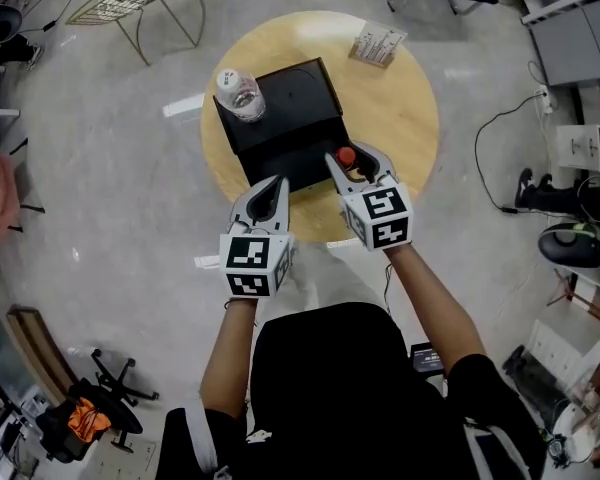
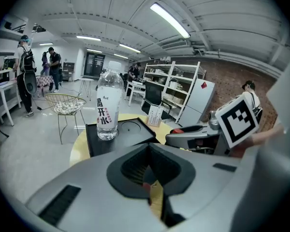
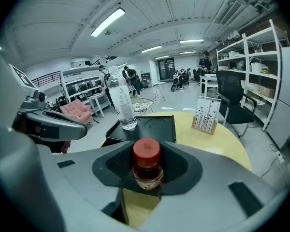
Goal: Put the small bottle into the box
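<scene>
Nearby: a clear water bottle (image 1: pixel 241 93) with a white cap stood upright on the black box (image 1: pixel 300 118), at its far left corner
Box top: a round mark (image 2: pixel 128 127) showed in the flat black surface just beside the water bottle's base; whether the box was open could not be told
Card stand: a small wooden holder of printed cards (image 1: pixel 377 44) sat at the table's far right edge, well apart from the box
Small bottle: the small bottle (image 3: pixel 147 167), red-capped with a dark reddish fill, was upright at the box's near right edge, outside the box and over bare tabletop
Right gripper: the right gripper (image 1: pixel 348 160) was clamped on the small bottle, its jaws pressed against the bottle's two sides, its marker cube toward the person
Left gripper: the left gripper (image 1: pixel 277 183) had its jaws drawn together and held nothing, and sat at the box's near left edge, beside the right gripper and apart from it
Surface: a round table (image 1: pixel 405 118) of pale yellow wood carried the box near its middle, with bare wood to the right
Floor: grey polished concrete (image 1: pixel 130 168) with glare patches lay all round the table, and a black cable (image 1: pixel 490 128) trailed at the right
Room: a wire chair (image 1: pixel 130 3) stood beyond the table to the left, white shelving (image 2: pixel 171 88) and a brick wall (image 2: pixel 222 71) to the right, and strip lights ran along the ceiling
People: several people (image 2: pixel 26 74) stood far off at the back of the room
</scene>
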